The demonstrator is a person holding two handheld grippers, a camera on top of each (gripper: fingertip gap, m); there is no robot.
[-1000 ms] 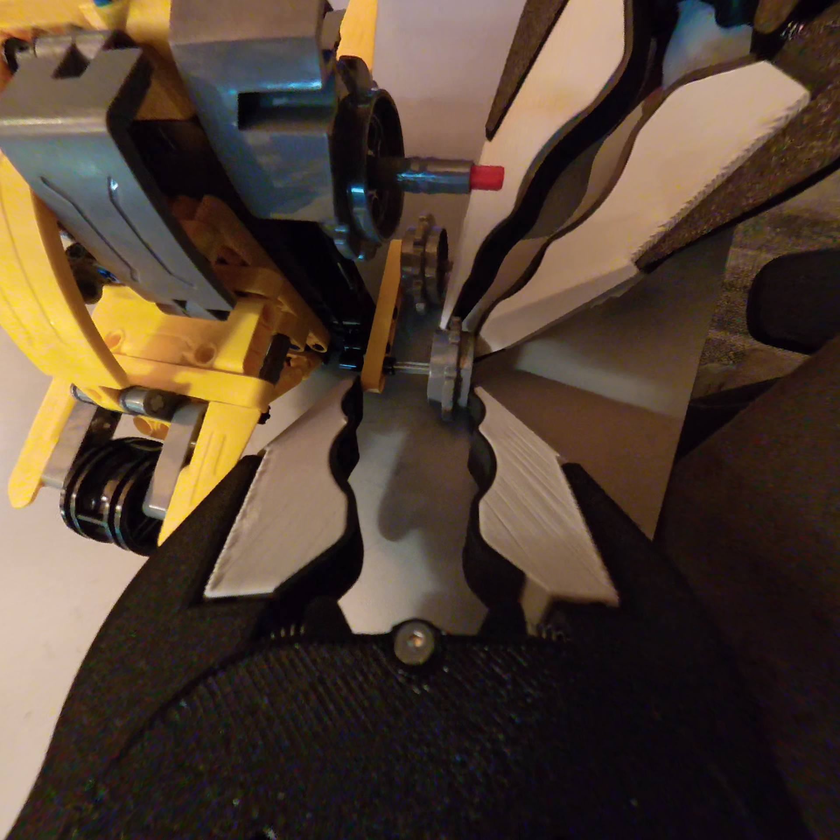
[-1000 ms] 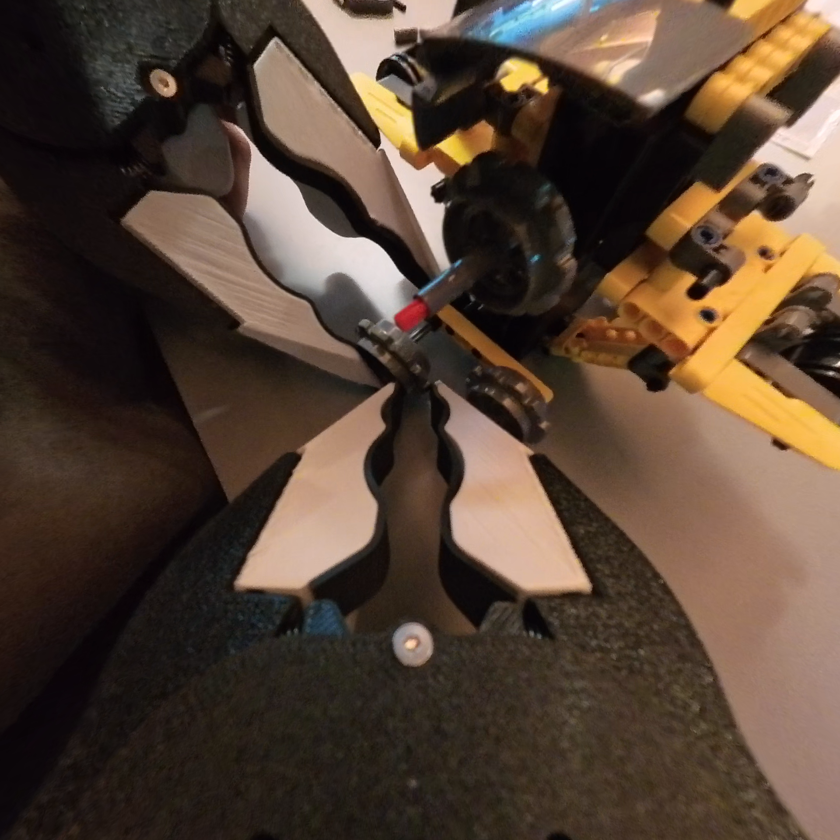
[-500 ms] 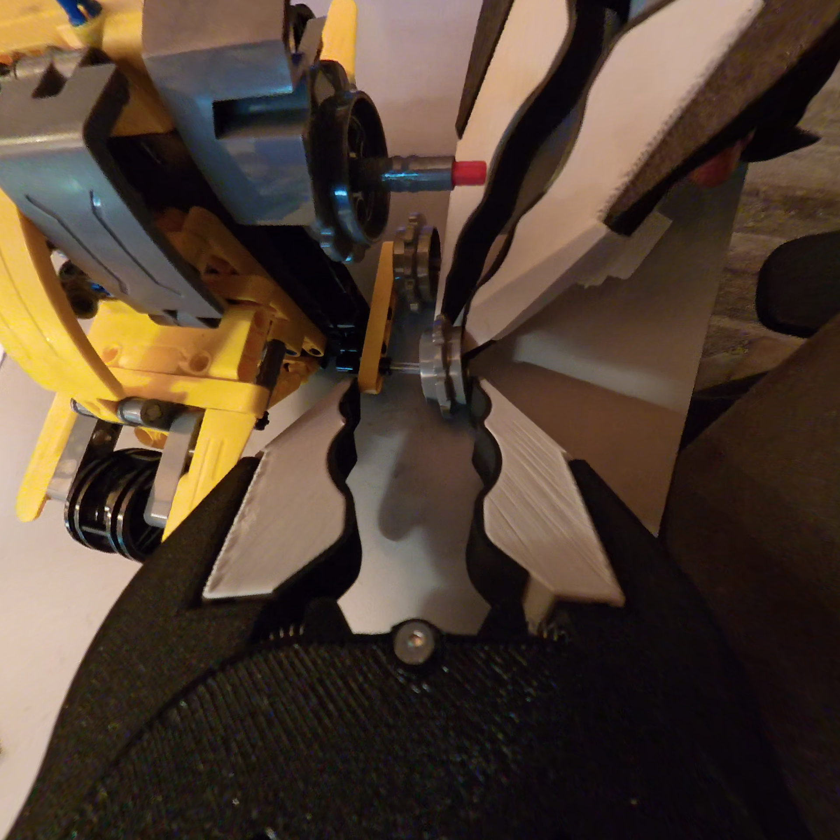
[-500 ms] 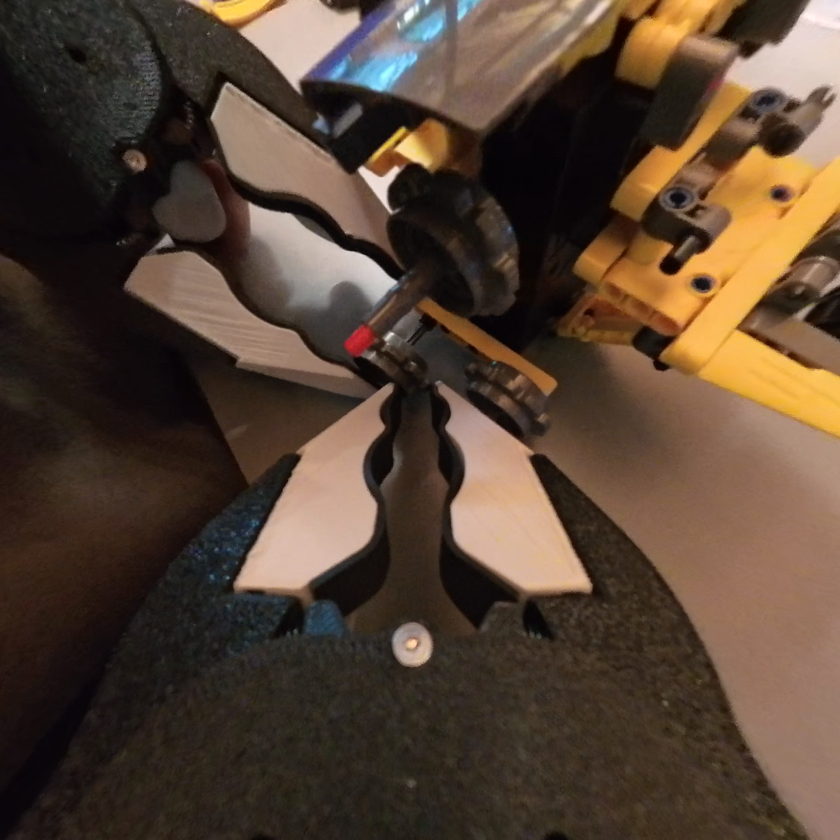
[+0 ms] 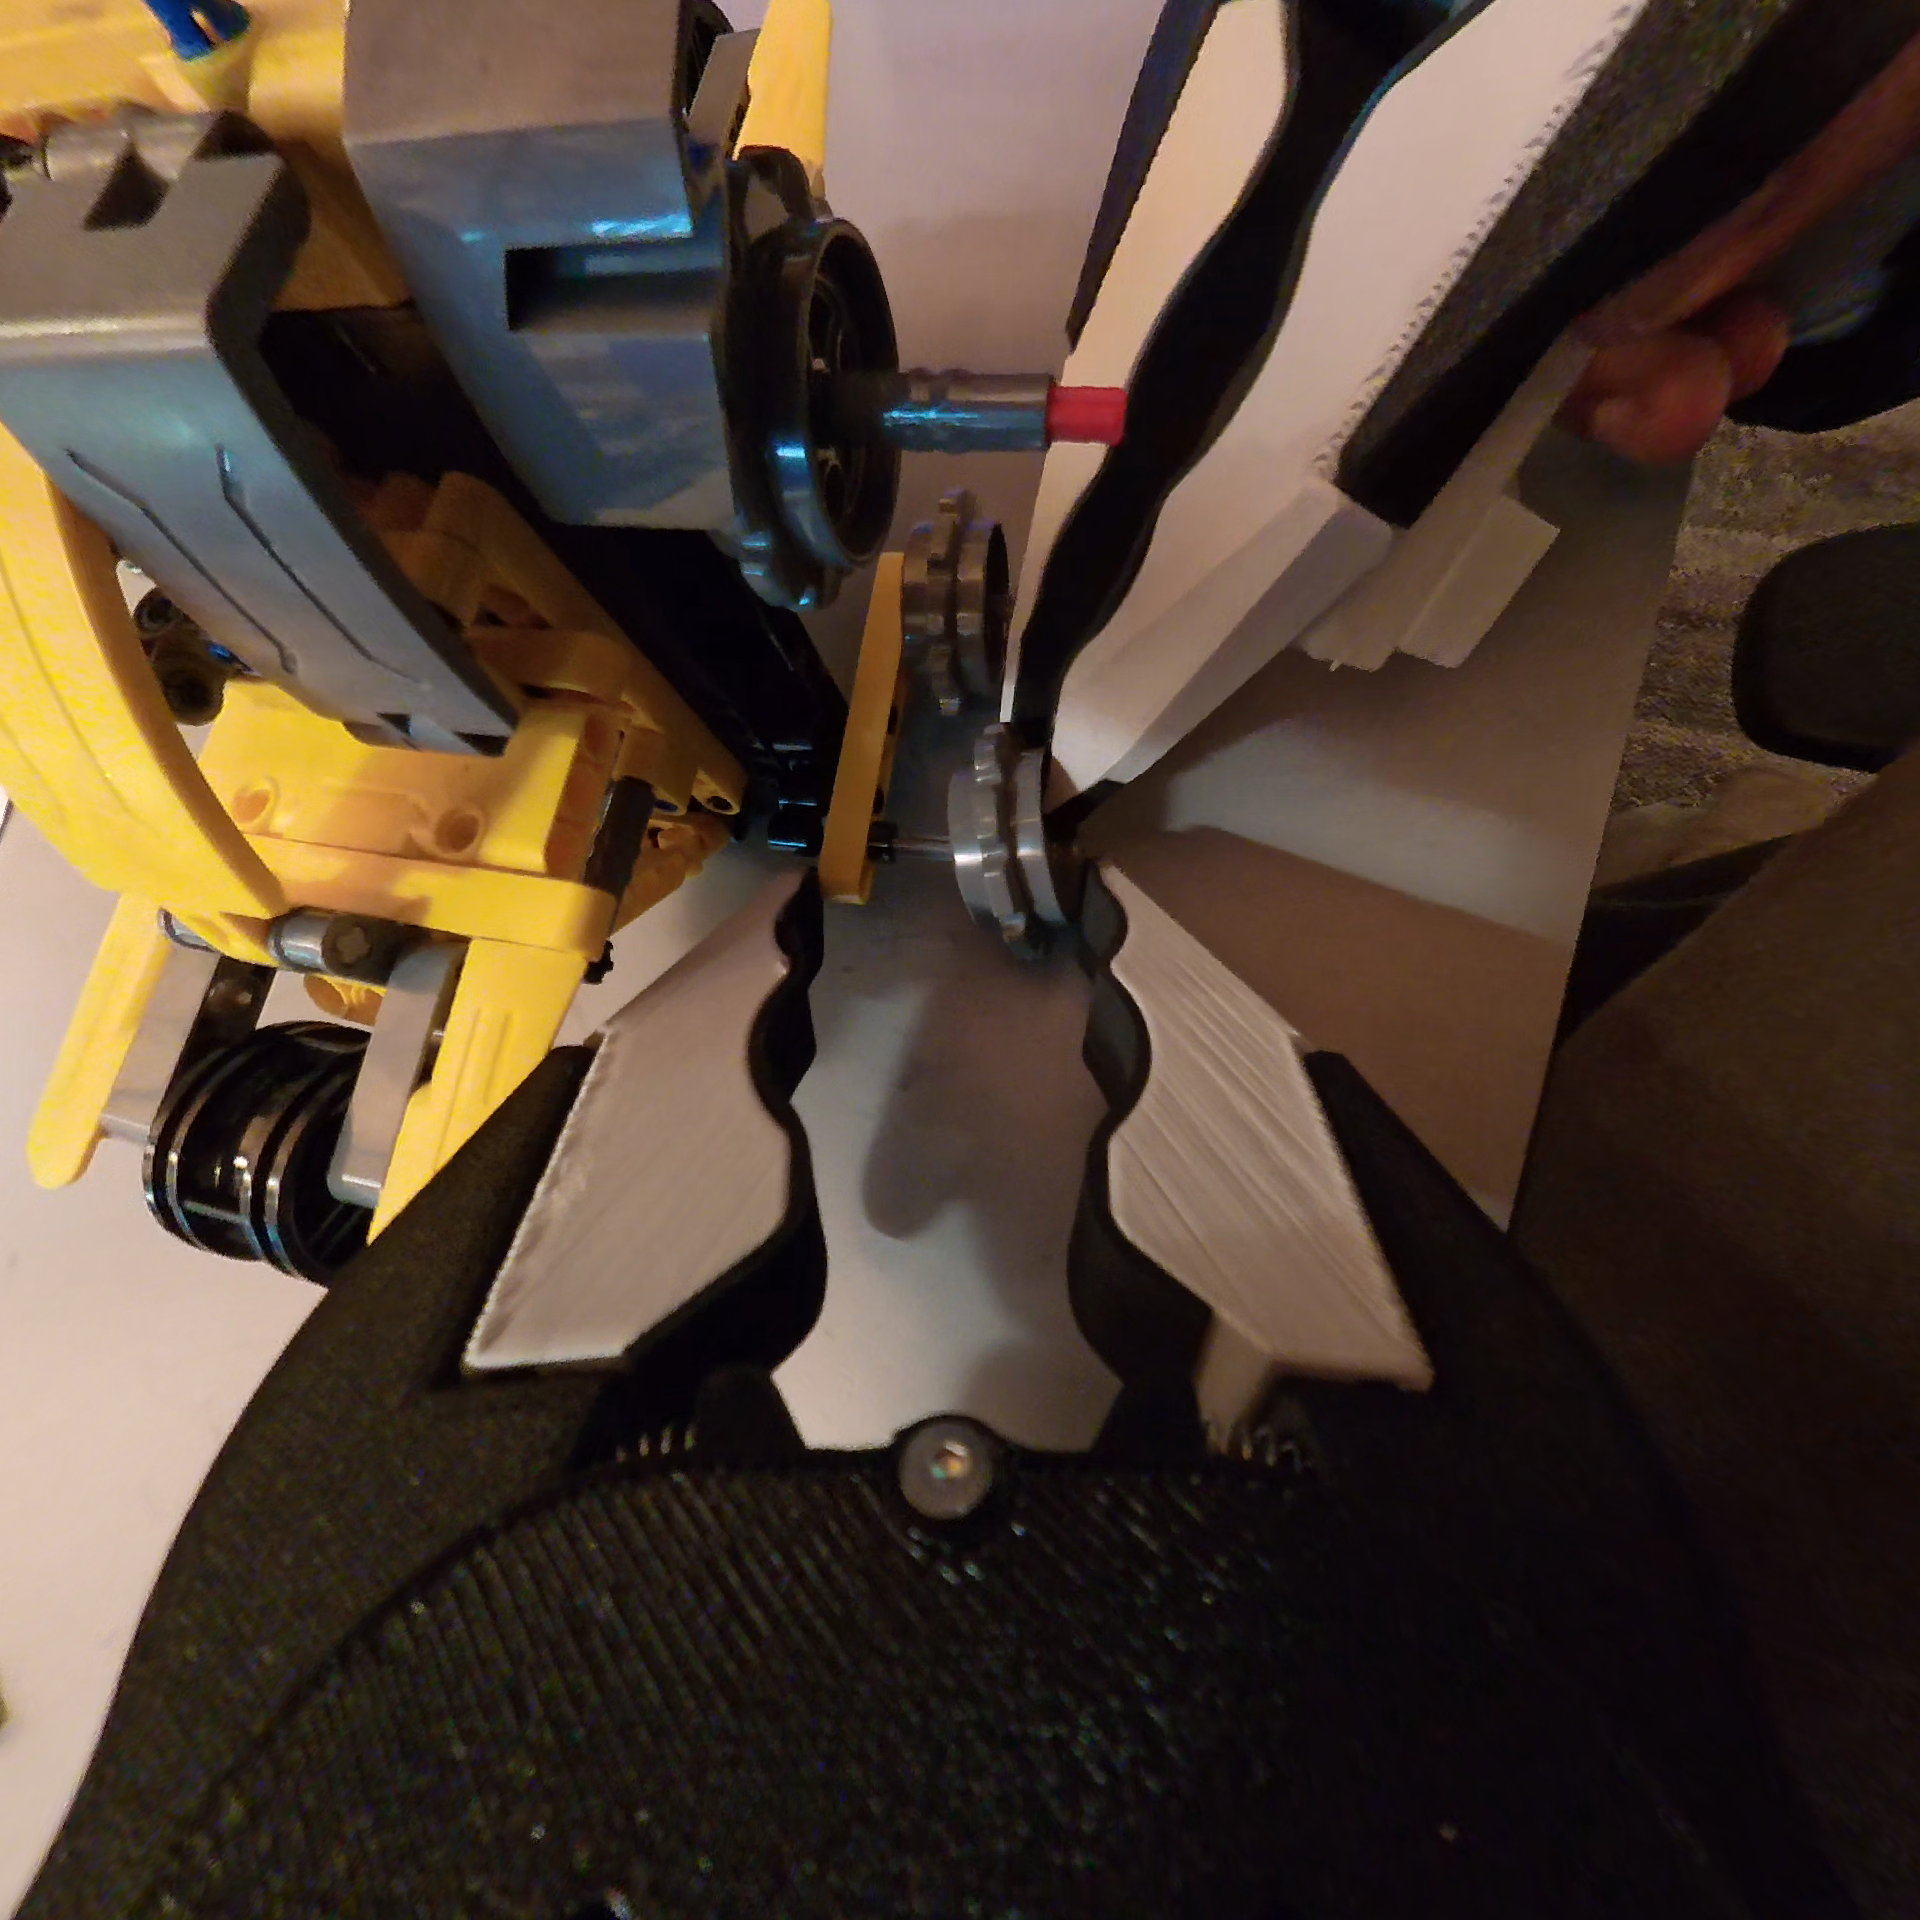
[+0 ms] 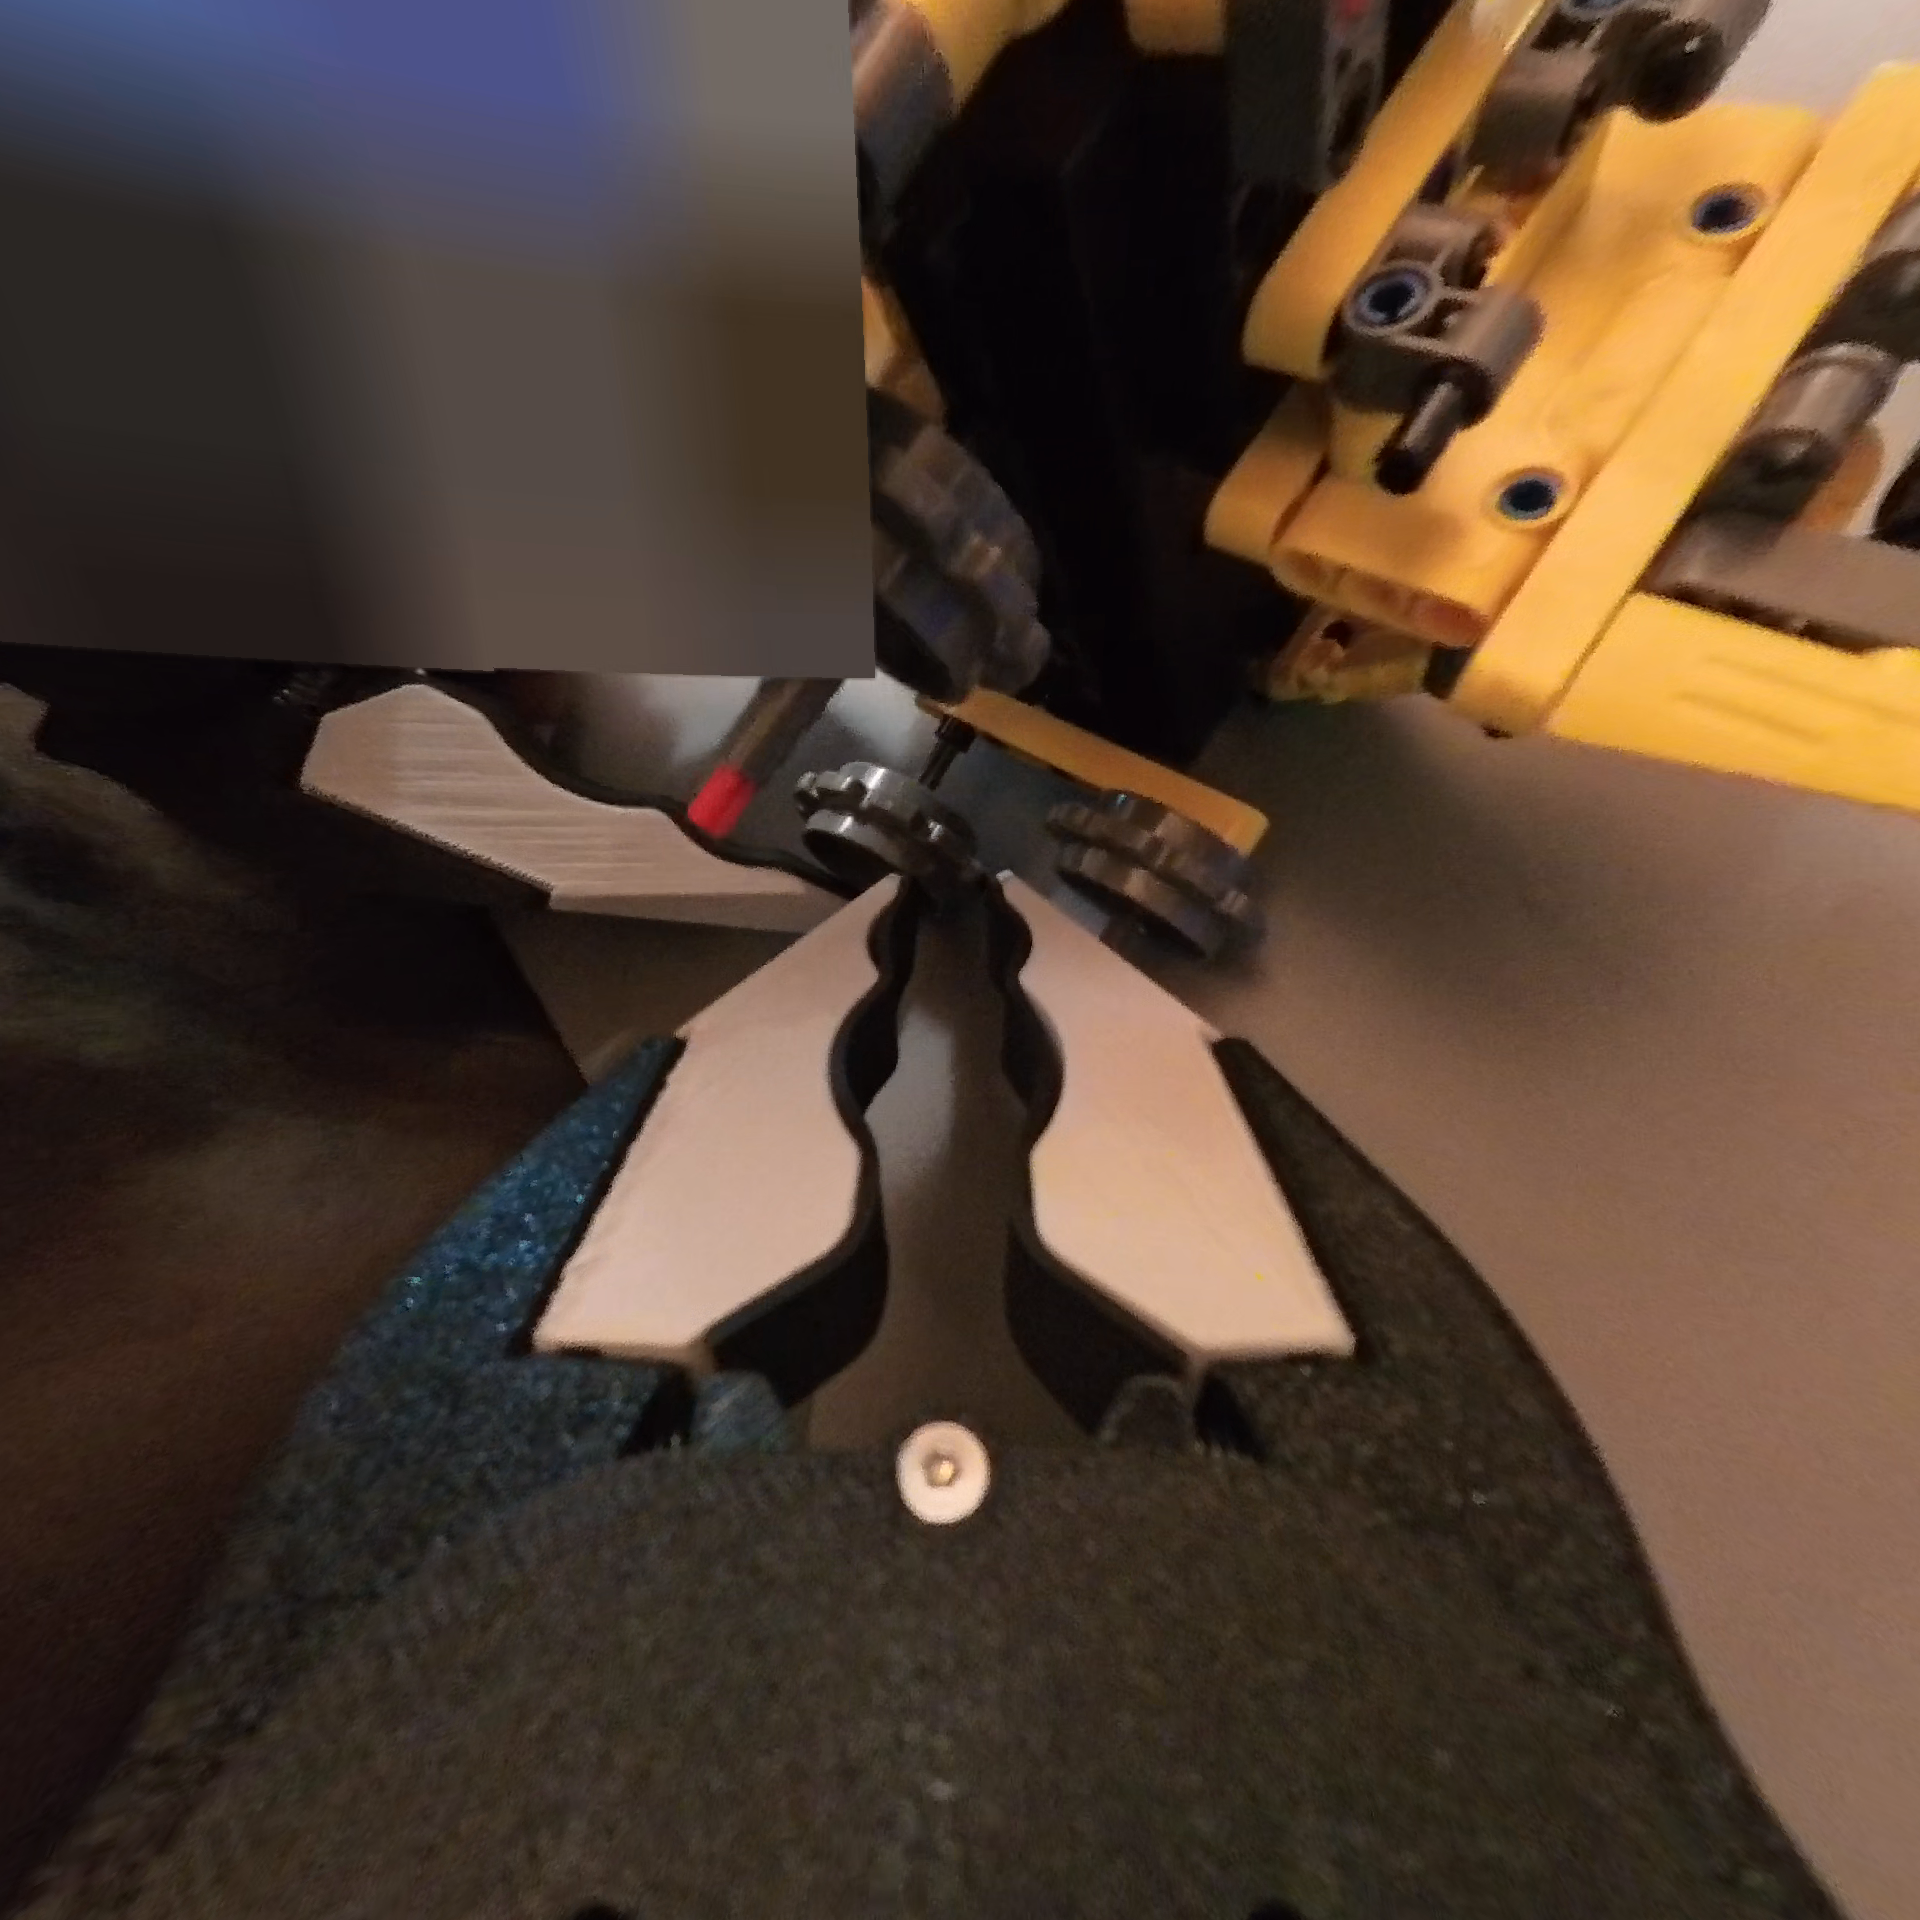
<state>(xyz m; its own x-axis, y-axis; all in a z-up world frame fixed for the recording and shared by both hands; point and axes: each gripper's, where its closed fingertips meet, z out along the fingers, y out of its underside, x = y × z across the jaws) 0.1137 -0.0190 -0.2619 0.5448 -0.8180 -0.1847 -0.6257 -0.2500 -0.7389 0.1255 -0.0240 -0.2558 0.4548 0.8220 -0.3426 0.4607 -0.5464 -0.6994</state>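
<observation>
A yellow and grey brick-built vehicle model [image 5: 364, 810] lies on the pale table [image 5: 935, 1247]. A thin yellow beam [image 5: 857, 717] sticks out of it, with a dark gear [image 5: 951, 613] and a light grey gear [image 5: 992, 831] on a thin axle. My left gripper [image 5: 945, 894] has its jaws apart, one tip by the beam's end and the other by the grey gear. My right gripper [image 6: 940, 883] is shut on the grey gear [image 6: 878, 821]; it enters the left wrist view [image 5: 1044, 774] from the upper right. A red-tipped axle [image 5: 1081, 410] juts from a black wheel hub [image 5: 821, 416].
The table's edge runs down the right of the left wrist view, with a black chair [image 5: 1829, 644] and dark fabric [image 5: 1714, 1247] beyond it. Black rollers [image 5: 249, 1143] sit at the model's lower left. A person's fingertip [image 5: 1662, 395] shows on the right gripper. Left and right tips are no more than a few centimetres apart.
My right gripper has swung round the grey gear and moved in closer under the model, still pinching the gear. My left gripper and the model have barely moved.
</observation>
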